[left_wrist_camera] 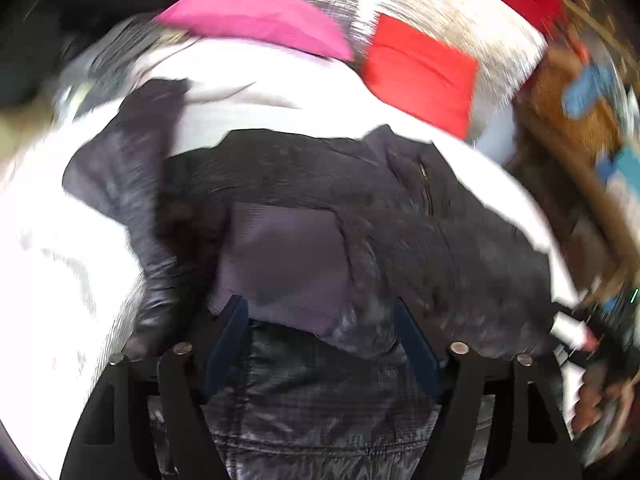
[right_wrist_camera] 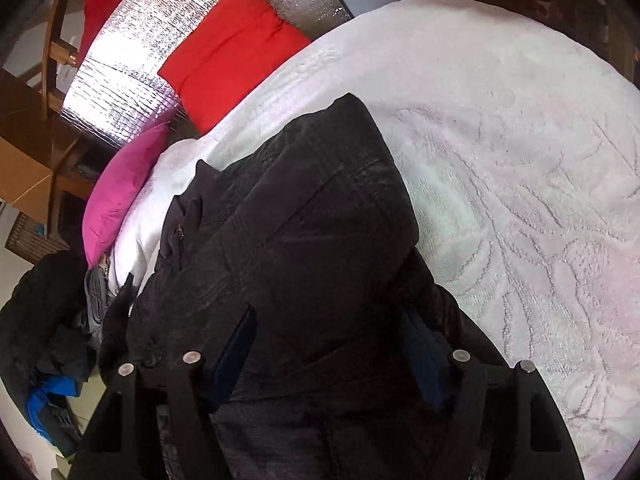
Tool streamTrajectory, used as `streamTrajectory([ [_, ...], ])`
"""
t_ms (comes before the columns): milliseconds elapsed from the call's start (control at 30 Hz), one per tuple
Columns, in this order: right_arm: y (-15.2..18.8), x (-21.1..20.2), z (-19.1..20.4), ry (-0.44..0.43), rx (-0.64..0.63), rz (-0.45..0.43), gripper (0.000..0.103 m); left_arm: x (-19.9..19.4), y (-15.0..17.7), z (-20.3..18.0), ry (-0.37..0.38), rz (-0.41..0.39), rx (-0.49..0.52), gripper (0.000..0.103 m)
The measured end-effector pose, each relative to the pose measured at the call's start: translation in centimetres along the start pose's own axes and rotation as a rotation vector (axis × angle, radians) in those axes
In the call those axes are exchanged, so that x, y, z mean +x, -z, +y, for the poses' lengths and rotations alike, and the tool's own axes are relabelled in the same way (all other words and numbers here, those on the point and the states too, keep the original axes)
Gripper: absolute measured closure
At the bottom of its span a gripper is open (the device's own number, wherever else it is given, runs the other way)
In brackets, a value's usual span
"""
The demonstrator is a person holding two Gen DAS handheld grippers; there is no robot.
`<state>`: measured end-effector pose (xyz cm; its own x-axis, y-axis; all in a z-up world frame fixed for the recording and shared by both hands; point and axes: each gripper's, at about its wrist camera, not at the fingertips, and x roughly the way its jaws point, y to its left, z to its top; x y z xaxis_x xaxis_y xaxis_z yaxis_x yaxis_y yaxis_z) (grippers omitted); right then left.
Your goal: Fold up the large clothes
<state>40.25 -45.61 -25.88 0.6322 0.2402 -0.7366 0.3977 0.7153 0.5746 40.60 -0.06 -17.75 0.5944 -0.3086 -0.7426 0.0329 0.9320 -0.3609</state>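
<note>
A black padded jacket (right_wrist_camera: pixel 280 248) is lying on a bed covered by a white textured bedspread (right_wrist_camera: pixel 520 200), bunched toward the side of the bed where the pillows are sitting. In the right wrist view its dark bulk is rising in a mound with a zipped pocket showing on the side facing the pink pillow (right_wrist_camera: pixel 120 192). The left wrist view is blurred, yet the same jacket (left_wrist_camera: pixel 320 208) is filling its middle, with a sleeve trailing off to the left across the bedspread (left_wrist_camera: pixel 60 248).

The left tongs (left_wrist_camera: pixel 320 312) are standing apart, their blue-padded fingers (left_wrist_camera: pixel 234 320) resting on either side of a fold of the shiny quilted fabric; the cloth is lying between them, but the pads are not pressing it. The right tongs (right_wrist_camera: pixel 332 336) are likewise standing apart, with the jacket's dark fabric spreading between and under the fingers (right_wrist_camera: pixel 240 340), and again no pinch is showing.

At the head edge of the bed a red pillow (right_wrist_camera: pixel 236 52) is leaning against a silver foil-like panel (right_wrist_camera: pixel 132 68), and the pink pillow is sitting just beside it, nearer the bed's corner. Off the bed, past that corner, a heap of dark and blue clothes (right_wrist_camera: pixel 48 360) is lying on the floor, near wooden furniture (right_wrist_camera: pixel 28 152).
</note>
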Motion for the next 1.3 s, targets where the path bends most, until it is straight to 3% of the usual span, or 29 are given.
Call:
streamTrajectory([
  [133,0.0,-1.6,0.2,-0.073,0.037,-0.059,0.025,1.2,-0.9,2.4,0.019,0.025,-0.126,0.022],
  [267,0.7,-2.3,2.7,-0.072,-0.092,-0.123,0.022,2.6,-1.0,2.5,0.009,0.013,-0.157,0.023],
  [367,1.8,-0.9,5.4,0.046,-0.259,-0.115,0.023,4.0,-1.0,1.6,-0.076,0.0,-0.126,0.036],
  [467,2.9,2.4,6.4,0.218,-0.358,-0.023,0.024,6.0,-0.4,0.8,-0.196,0.056,-0.056,0.036],
  [567,3.6,3.4,7.6,0.33,-0.47,-0.026,0.024,5.6,-0.4,0.2,-0.202,0.063,-0.027,0.036],
  [733,3.4,0.2,8.0,0.25,-0.428,-0.096,0.024,2.8,-0.6,-0.4,-0.142,0.048,0.021,0.036],
  [833,3.7,-2.3,8.7,0.208,-0.44,-0.184,0.024,-0.9,-1.4,0.1,-0.091,-0.056,0.059,0.033],
  [900,4.1,-3.1,9.2,0.134,-0.431,-0.215,0.024,-3.1,-2.4,1.6,-0.102,-0.153,0.027,0.021],
  [933,4.4,-3.2,9.8,0.1,-0.424,-0.206,0.024,-3.8,-2.9,2.5,-0.131,-0.204,0.004,0.015],
  [1000,4.9,-2.0,10.4,0.048,-0.415,-0.142,0.024,-4.3,-4.0,4.2,-0.206,-0.259,-0.05,0.013],
  [1167,5.7,2.4,10.5,0.024,-0.398,0.01,0.024,-2.4,-7.0,6.9,-0.235,-0.225,-0.189,0.013],
  [1300,6.0,3.8,10.4,0.076,-0.399,0.053,0.024,0.6,-9.0,5.8,-0.335,-0.162,-0.158,0.013],
])
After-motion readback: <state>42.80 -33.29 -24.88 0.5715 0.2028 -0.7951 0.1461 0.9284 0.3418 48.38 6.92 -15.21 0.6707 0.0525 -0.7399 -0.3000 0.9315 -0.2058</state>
